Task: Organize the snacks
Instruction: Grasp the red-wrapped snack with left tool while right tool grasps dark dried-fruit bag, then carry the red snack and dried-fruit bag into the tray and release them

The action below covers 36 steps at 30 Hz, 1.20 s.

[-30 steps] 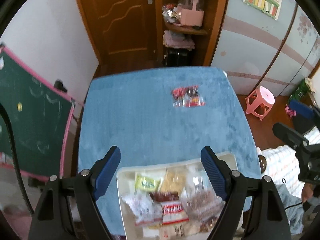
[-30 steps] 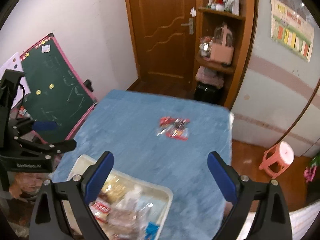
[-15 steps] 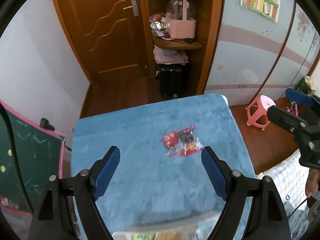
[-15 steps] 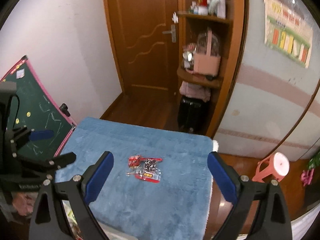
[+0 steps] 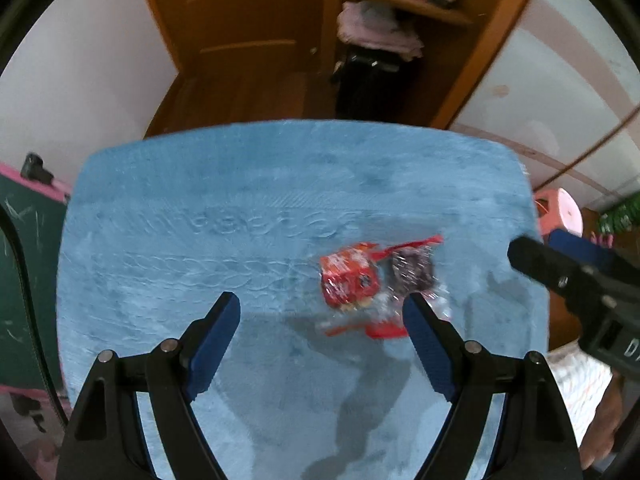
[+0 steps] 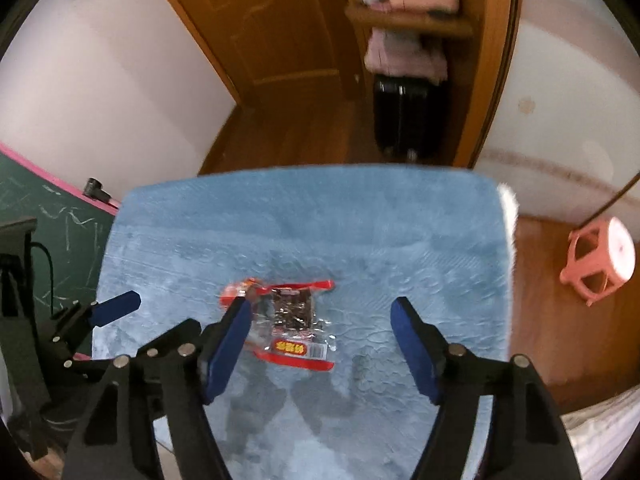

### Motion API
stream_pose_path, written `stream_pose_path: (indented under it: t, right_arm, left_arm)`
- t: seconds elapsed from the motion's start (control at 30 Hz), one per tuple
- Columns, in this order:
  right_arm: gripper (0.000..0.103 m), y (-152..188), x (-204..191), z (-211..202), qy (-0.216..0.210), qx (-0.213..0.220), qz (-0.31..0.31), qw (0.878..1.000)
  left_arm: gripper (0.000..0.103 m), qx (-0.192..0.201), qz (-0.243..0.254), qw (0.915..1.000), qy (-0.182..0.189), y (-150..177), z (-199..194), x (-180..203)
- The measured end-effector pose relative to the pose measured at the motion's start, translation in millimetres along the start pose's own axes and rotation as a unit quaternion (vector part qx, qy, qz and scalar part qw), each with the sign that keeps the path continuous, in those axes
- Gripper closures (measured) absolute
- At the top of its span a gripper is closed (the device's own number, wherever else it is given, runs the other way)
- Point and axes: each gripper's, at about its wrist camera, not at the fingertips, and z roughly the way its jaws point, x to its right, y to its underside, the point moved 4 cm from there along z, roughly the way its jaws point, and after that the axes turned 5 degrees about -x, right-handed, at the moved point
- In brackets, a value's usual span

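Both grippers dropped toward table since earlier frame; tray gone from view, snack packets loom larger. Right gripper (image 6: 320, 320) jaws closing, nothing pinched; packets lie below gap, nearer left finger (image 6: 228, 340). Left gripper (image 5: 320, 344) jaws wide apart, empty. Snack packets (image 5: 376, 280), red and clear wrappers, lie together on blue tablecloth (image 5: 200, 240), beyond left gripper's right finger. Pink stool (image 6: 600, 264) on floor beside table.

A snack packet (image 6: 290, 324) lies on the table (image 6: 420, 240), mid-frame in both wrist views. Behind the table stands a door (image 6: 280, 40); a stool (image 6: 600, 264) sits at right.
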Motion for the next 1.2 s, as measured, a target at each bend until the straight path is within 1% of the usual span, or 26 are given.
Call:
stream_pose_path:
  t: [0.13,0.2,0.27,0.43,0.47,0.5,0.53,0.57,0.6,0.63,0.7,0.77,0.83,0.93,1.13,1.2]
  right_arm:
    - [0.037,-1,7,41,-0.015,-0.036,0.022,0.999]
    - [0.041,-1,9,57,-0.024,-0.05,0.032,0.998]
    - [0.042,0,11,72,-0.037,-0.064,0.046,0.996]
    - [0.043,1,11,85,-0.052,-0.07,0.054,0.995]
    - [0.043,1,10,85,-0.052,-0.069,0.054,0.995]
    - [0.043,1,10,86,-0.059,-0.07,0.053,0.994]
    - [0.043,1,9,87,-0.066,-0.072,0.054,0.994]
    - [0.043,2,7,87,-0.071,-0.075,0.055,0.993]
    - [0.043,3,6,87,-0.073,-0.077,0.053,0.993]
    - [0.043,3,4,88,-0.074,-0.077,0.05,0.993]
    - [0.043,2,2,89,-0.075,-0.079,0.046,0.993]
    - [0.043,2,-1,91,-0.078,-0.082,0.045,0.993]
    - [0.043,2,-4,95,-0.08,-0.087,0.042,0.992]
    - [0.043,3,-9,102,-0.068,-0.097,0.034,0.992]
    - [0.043,5,-26,106,0.002,-0.094,-0.008,0.996]
    - [0.047,8,-31,108,0.032,-0.092,-0.023,0.995]
  left_arm:
    - [0.021,-0.02,-0.015,0.9997,0.001,-7,34,0]
    - [0.021,-0.027,-0.016,0.9995,-0.005,-9,46,0]
    - [0.021,-0.035,-0.015,0.9992,-0.011,-9,60,3]
    - [0.022,-0.034,-0.029,0.999,0.005,-9,75,6]
    - [0.024,-0.033,-0.031,0.9989,0.007,-9,77,6]
    - [0.03,-0.034,-0.035,0.9987,0.013,-8,80,4]
    - [0.033,-0.036,-0.039,0.9983,0.023,-8,84,4]
    - [0.043,-0.04,-0.046,0.9972,0.044,-7,87,3]
    - [0.049,-0.042,-0.05,0.9963,0.056,-8,88,2]
    - [0.052,-0.045,-0.055,0.9956,0.061,-7,90,-1]
    - [0.052,-0.043,-0.051,0.9965,0.05,-5,90,-5]
    - [0.053,-0.042,-0.041,0.9979,0.03,1,90,-12]
    - [0.053,-0.04,-0.038,0.9982,0.023,7,88,-20]
    - [0.053,-0.041,-0.051,0.9978,0.011,14,88,-40]
    - [0.053,-0.048,-0.088,0.995,-0.008,25,85,-73]
    - [0.054,-0.049,-0.09,0.9946,-0.016,27,84,-80]
